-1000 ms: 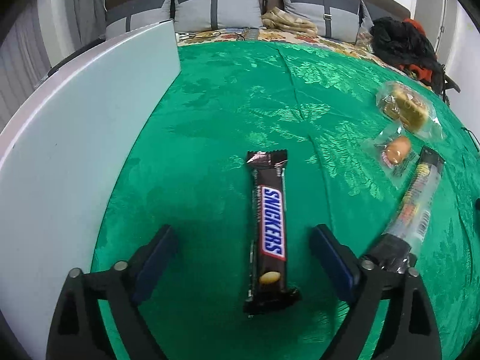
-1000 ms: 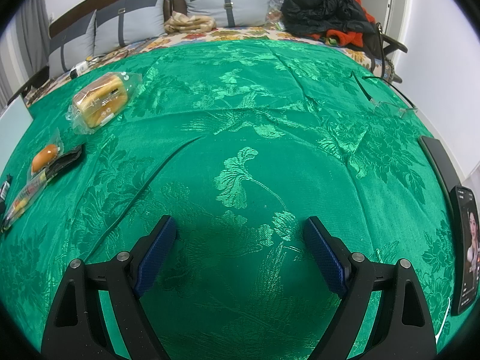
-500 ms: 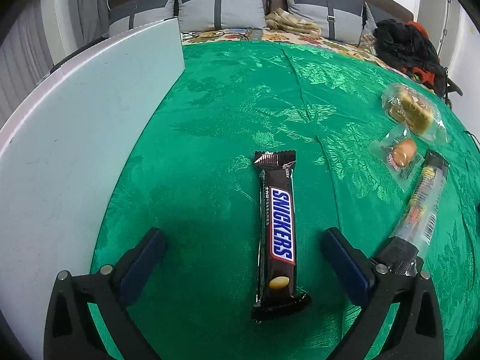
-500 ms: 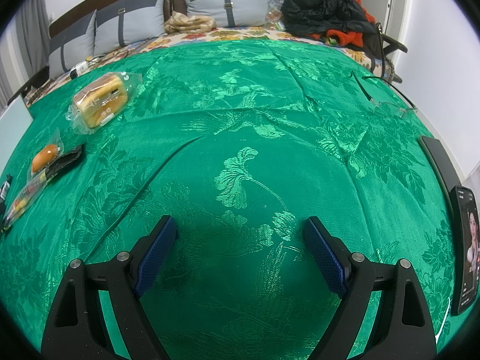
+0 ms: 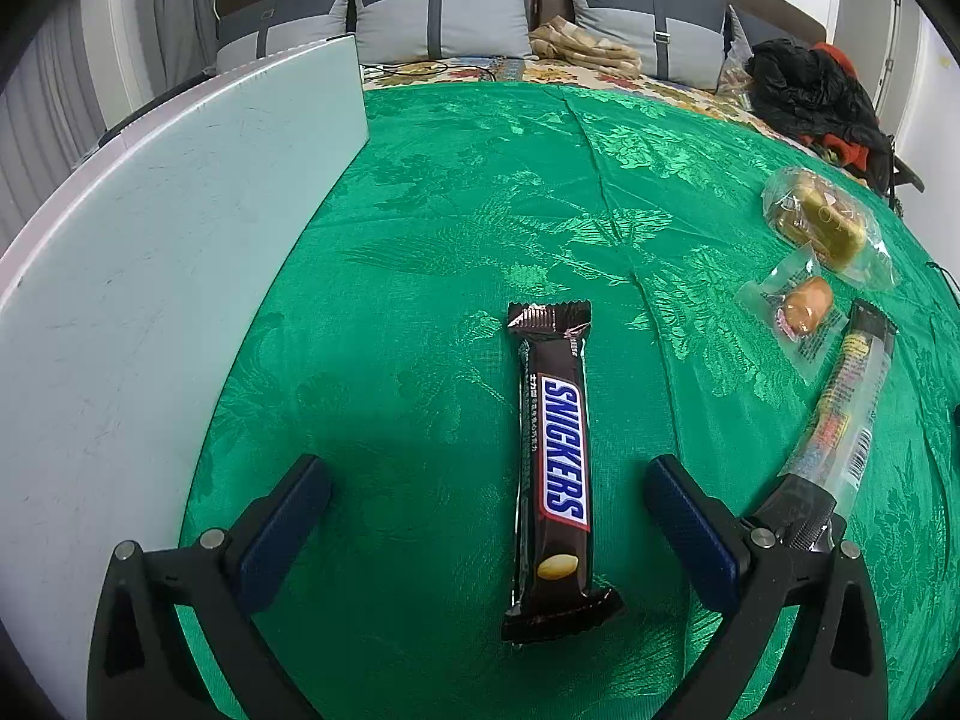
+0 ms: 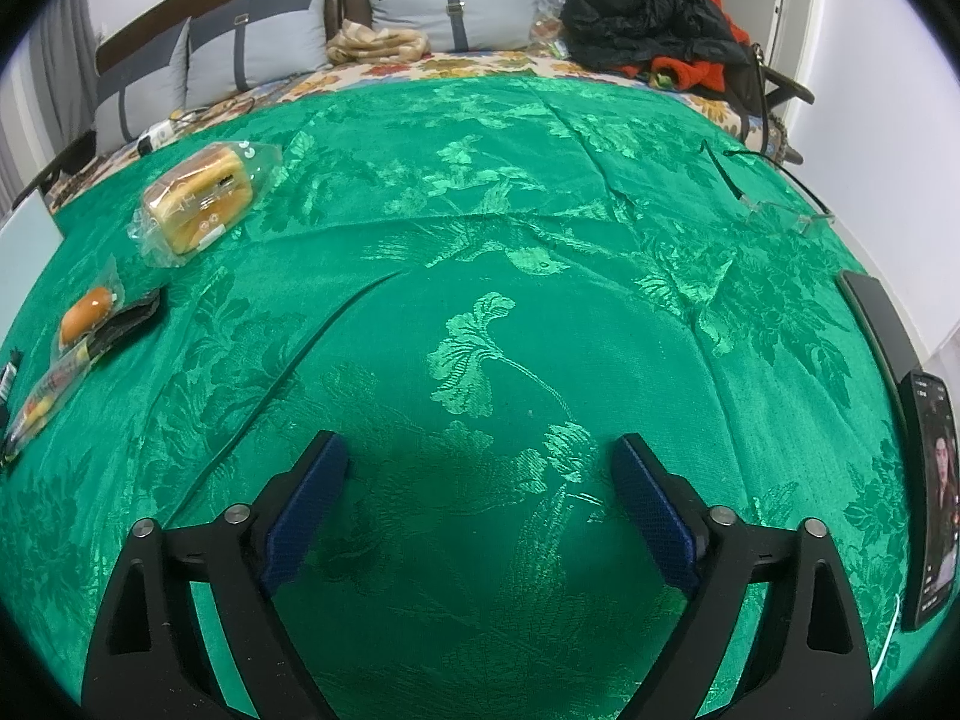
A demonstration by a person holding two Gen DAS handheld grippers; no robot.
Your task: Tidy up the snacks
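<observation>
Left gripper [image 5: 486,498], lower centre of the left wrist view: blue-padded jaws spread wide, holding nothing, one on each side of the brown foil-wrapped Snickers bar [image 5: 555,462], which lies lengthwise between them on the green brocade cloth [image 5: 456,228] with clear cloth showing on both sides. Compared with one second ago the jaws stand wider apart and the bar sits slightly farther into the frame, its near crimped end now fully visible; judged from this, the bar has been let go and the left gripper is backing off, so this placement appears finished.

Pale grey flat board [image 5: 156,276], left of frame, borders the cloth beside the bar. At the right edge lie a clear tube-shaped candy packet [image 5: 840,414], a small clear-wrapped orange pastry [image 5: 804,306] and a clear-bagged golden bread loaf [image 5: 822,222], close together and well apart from the bar; these probably remain to be arranged.

Right gripper [image 6: 480,474], lower centre of the right wrist view: jaws likewise spread, empty, above bare cloth, unchanged over the last second. A dark phone [image 6: 933,492] rests at the right edge.
</observation>
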